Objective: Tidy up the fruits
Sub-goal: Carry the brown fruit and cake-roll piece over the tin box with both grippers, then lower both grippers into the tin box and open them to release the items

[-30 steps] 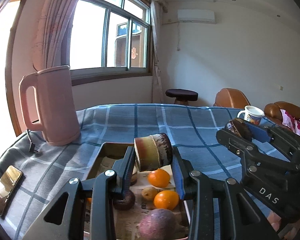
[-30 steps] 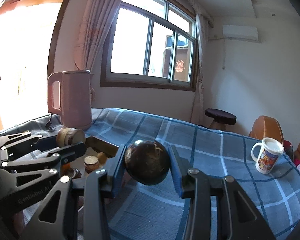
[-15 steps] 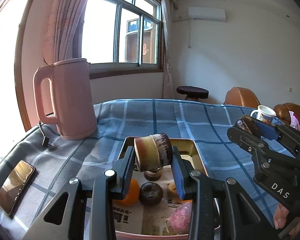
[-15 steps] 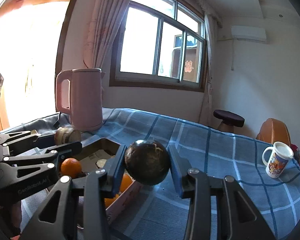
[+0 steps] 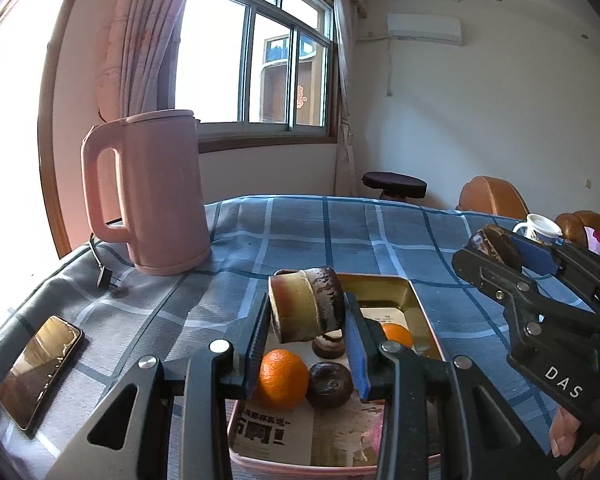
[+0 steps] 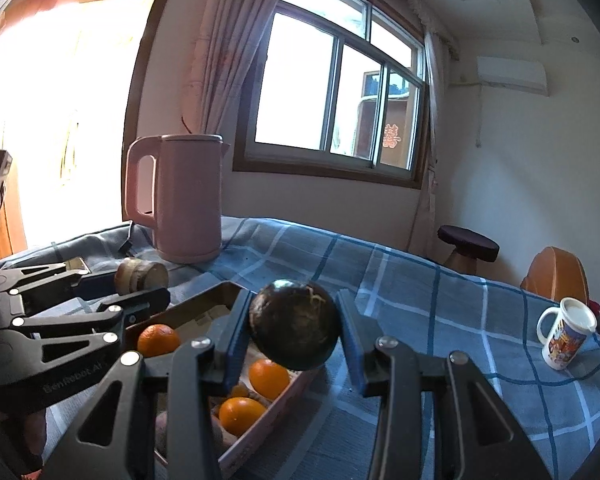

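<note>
Here, left tool [image 5: 306,334] pinching cut fruit piece [image 5: 305,309], right tool [image 6: 294,334] pinching dark round fruit [image 6: 294,329], both above tray [image 5: 422,312].

Glossy metal tray [image 5: 422,312] — paper-lined; woven checked cloth [image 5: 300,232].

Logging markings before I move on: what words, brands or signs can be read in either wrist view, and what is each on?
"DAS": on the right tongs, seen from the left wrist.
"BenRobot AI", roughly, faint: on the left tongs, seen from the right wrist.
Bold Chinese headline on the newspaper lining the tray: too blurred to read.
Red character ornament on the window: a double-happiness sign, it seems.
Mug: cartoon print, any words unreadable.
</note>
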The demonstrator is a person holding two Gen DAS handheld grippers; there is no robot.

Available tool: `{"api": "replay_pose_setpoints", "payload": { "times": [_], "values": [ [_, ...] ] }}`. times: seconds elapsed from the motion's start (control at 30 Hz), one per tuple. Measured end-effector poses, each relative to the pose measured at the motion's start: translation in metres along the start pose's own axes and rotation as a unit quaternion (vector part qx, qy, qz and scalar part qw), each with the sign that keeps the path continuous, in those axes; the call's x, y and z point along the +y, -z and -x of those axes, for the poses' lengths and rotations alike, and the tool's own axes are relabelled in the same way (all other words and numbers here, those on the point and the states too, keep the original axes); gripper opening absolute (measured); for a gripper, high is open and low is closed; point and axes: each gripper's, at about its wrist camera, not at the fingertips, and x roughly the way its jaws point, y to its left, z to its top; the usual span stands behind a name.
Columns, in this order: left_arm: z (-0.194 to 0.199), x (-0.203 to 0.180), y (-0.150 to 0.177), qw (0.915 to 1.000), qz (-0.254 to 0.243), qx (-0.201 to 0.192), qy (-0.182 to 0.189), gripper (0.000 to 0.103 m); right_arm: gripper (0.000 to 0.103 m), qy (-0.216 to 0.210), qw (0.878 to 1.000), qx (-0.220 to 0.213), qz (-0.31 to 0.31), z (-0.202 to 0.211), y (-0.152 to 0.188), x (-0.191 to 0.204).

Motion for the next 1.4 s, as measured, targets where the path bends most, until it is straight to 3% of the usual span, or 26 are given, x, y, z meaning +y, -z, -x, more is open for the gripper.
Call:
{"api": "replay_pose_setpoints", "payload": {
  "times": [0.87,1.4],
  "values": [
    [-0.001,0.016,0.006,0.9999,0.01,0.005,-0.012,0.037,0.044,-0.01,1.0,0.023,0.009,-0.022,0.005,0.021],
    [-0.008,0.019,0.01,0.9997,0.006,0.023,-0.004,0.037,0.044,-0.016,0.998,0.063,-0.009,-0.046,0.014,0.019]
  ]
}}
